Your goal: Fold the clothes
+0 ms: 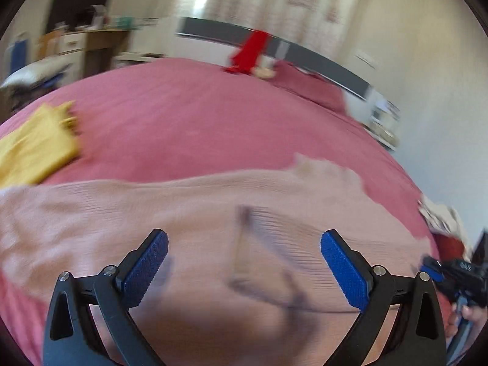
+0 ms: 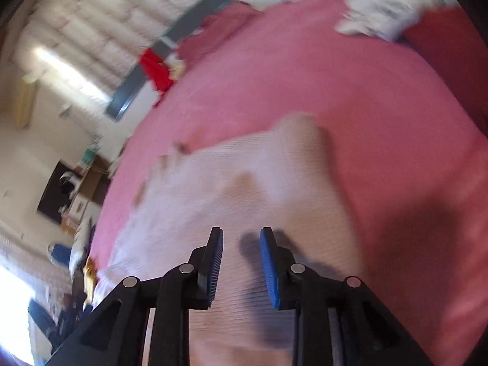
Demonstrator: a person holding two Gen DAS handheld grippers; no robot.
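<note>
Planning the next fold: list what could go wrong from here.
1. Both the left gripper and right gripper hover open over the pale pink garment, holding nothing; a careless pinch may also catch the pink bedcover.
2. The yellow cloth lies close and could get dragged along.

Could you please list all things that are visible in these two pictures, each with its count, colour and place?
bedcover: one, pink, covers the whole bed.
pale garment: one, light pink, ribbed, spread on the bedcover below both claws.
yellow cloth: one, yellow, on the bedcover at the left edge of the left view.
red cloth: one, red, hangs on the grey rail at the far side of the bed.
grey rail: one, dark grey, along the far side of the bed.
white cloth: one, white, crumpled, at the top right of the right view.
left claw: one, black with blue pads, open wide, nothing between them.
right claw: one, black with blue pads, a narrow gap, nothing gripped.
</note>
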